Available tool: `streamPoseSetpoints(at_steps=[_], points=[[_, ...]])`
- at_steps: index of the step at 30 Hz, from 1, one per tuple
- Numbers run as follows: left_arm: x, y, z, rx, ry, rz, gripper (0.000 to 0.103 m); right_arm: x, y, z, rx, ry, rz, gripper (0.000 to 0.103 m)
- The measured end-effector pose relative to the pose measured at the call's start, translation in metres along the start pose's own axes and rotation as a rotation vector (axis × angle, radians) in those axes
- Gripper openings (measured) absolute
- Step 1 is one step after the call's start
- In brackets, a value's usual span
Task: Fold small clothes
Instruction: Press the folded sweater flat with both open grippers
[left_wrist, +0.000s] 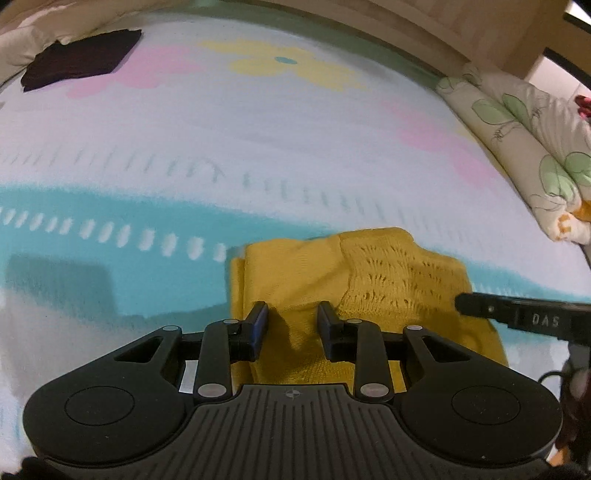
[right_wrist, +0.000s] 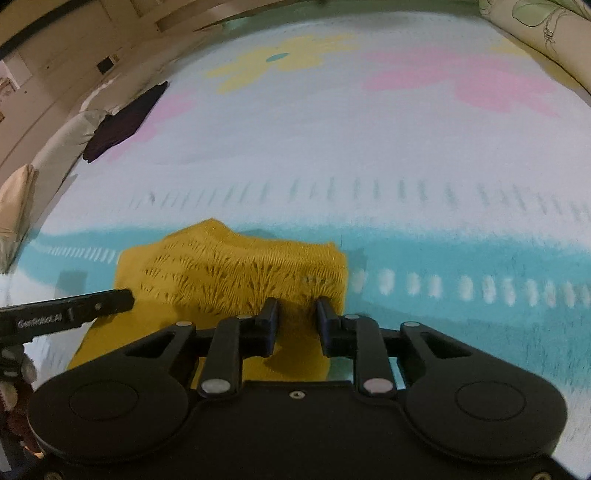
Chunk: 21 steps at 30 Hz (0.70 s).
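Note:
A small yellow knitted garment lies partly folded on the flowered bed cover; it also shows in the right wrist view. My left gripper is open over its near left part, jaws apart with yellow fabric between them. My right gripper is open over its near right edge. The right gripper's finger reaches in from the right in the left wrist view. The left gripper's finger reaches in from the left in the right wrist view.
A dark folded garment lies at the far left of the bed, also seen in the right wrist view. A flower-print pillow or quilt lies along the right edge. A wooden frame runs behind the bed.

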<state>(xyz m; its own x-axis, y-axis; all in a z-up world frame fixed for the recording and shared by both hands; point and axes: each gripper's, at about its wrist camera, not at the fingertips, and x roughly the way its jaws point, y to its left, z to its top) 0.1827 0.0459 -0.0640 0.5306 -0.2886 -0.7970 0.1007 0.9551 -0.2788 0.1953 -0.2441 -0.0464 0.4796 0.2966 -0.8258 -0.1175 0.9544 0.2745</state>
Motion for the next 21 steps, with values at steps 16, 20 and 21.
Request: streamPoseSetpoints(at_steps=[16, 20, 21], points=[[-0.023, -0.015, -0.047, 0.113, -0.012, 0.101, 0.083, -0.031, 0.021, -0.041, -0.057, 0.004, -0.106, 0.066], [-0.032, -0.004, -0.046, 0.072, -0.040, 0.084, 0.089, -0.030, 0.009, -0.048, -0.001, -0.021, -0.093, 0.073], [-0.038, -0.004, -0.046, 0.069, -0.051, 0.085, 0.089, -0.037, 0.009, -0.048, 0.007, -0.038, -0.093, 0.074]])
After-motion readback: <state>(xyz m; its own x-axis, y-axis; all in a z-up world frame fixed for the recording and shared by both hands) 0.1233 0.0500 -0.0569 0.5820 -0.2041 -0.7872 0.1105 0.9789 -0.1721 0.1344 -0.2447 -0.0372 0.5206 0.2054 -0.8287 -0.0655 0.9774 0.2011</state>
